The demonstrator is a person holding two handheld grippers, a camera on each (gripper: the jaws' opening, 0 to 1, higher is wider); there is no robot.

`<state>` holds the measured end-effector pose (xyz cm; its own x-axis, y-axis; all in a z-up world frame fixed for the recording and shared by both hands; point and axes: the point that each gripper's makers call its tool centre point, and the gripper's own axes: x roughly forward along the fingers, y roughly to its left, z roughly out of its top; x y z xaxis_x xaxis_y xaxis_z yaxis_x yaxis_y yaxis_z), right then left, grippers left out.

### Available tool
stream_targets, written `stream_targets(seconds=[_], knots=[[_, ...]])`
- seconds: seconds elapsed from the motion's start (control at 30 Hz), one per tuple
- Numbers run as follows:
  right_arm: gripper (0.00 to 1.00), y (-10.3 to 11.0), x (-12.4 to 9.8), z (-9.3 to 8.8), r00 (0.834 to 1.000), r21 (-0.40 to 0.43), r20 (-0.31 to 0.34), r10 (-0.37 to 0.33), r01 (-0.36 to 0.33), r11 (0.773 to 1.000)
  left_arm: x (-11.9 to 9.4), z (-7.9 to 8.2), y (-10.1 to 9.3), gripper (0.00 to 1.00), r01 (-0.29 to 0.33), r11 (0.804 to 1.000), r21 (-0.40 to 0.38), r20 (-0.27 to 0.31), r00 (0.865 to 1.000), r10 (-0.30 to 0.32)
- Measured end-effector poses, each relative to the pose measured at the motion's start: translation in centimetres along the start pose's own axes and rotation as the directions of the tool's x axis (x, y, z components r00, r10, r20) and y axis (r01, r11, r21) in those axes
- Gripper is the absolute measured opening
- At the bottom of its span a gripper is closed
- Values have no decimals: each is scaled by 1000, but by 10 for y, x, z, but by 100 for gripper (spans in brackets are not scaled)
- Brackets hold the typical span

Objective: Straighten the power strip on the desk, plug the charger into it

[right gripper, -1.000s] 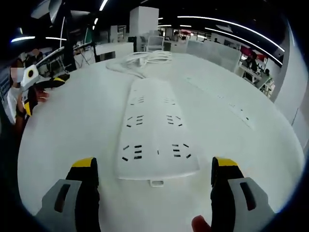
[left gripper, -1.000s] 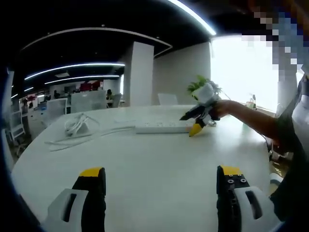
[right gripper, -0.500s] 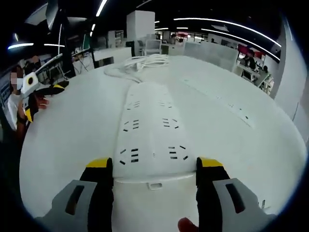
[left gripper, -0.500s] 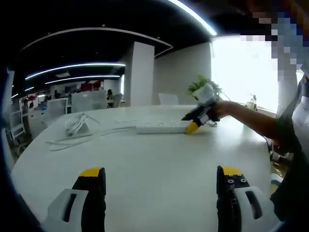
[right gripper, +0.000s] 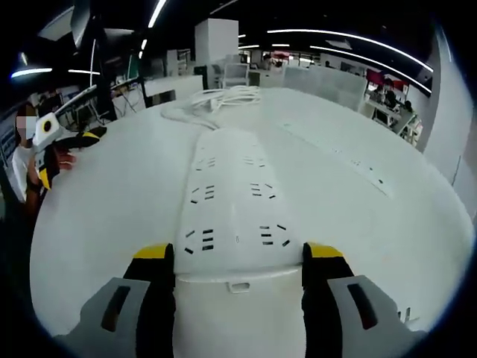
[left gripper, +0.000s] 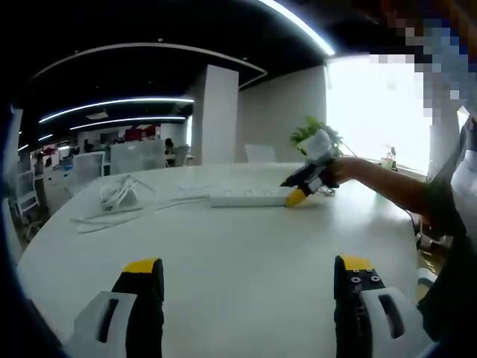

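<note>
A long white power strip (right gripper: 231, 198) lies flat on the round white table (right gripper: 112, 216), running away from my right gripper (right gripper: 238, 257). Its yellow-tipped jaws press both sides of the strip's near end, so it is shut on the strip. In the left gripper view the same power strip (left gripper: 246, 197) lies far across the table, with the right gripper (left gripper: 298, 195) at its right end. A coil of white cable with a white block (left gripper: 121, 194) rests beyond the strip's far end; the coil (right gripper: 223, 95) also shows at the back. My left gripper (left gripper: 246, 272) hovers open over bare table.
Thin white cords (left gripper: 134, 212) trail from the coil toward the strip. A potted plant (left gripper: 309, 130) stands behind the right gripper. The person's forearm (left gripper: 387, 186) reaches in from the right. A flat seam (right gripper: 343, 156) runs along the table right of the strip. Chairs (left gripper: 138, 155) ring the far edge.
The right jaws closed inward onto the strip's near end between one second and half a second ago and have held since. The left gripper has stayed still.
</note>
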<state>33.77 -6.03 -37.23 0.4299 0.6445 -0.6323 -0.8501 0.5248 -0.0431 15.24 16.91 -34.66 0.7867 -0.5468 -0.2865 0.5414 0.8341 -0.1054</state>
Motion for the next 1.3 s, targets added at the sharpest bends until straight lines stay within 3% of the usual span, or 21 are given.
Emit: stream_targets(seconds=[0.37, 1.3], knots=[[69, -3, 1, -3, 1000, -5, 13, 18, -18, 1000, -2, 2, 0, 97, -4, 1000, -1, 6, 1000, 4], [69, -11, 2, -7, 993, -82, -23, 119, -120, 989, -4, 5, 2, 96, -15, 1000, -2, 14, 1000, 15]])
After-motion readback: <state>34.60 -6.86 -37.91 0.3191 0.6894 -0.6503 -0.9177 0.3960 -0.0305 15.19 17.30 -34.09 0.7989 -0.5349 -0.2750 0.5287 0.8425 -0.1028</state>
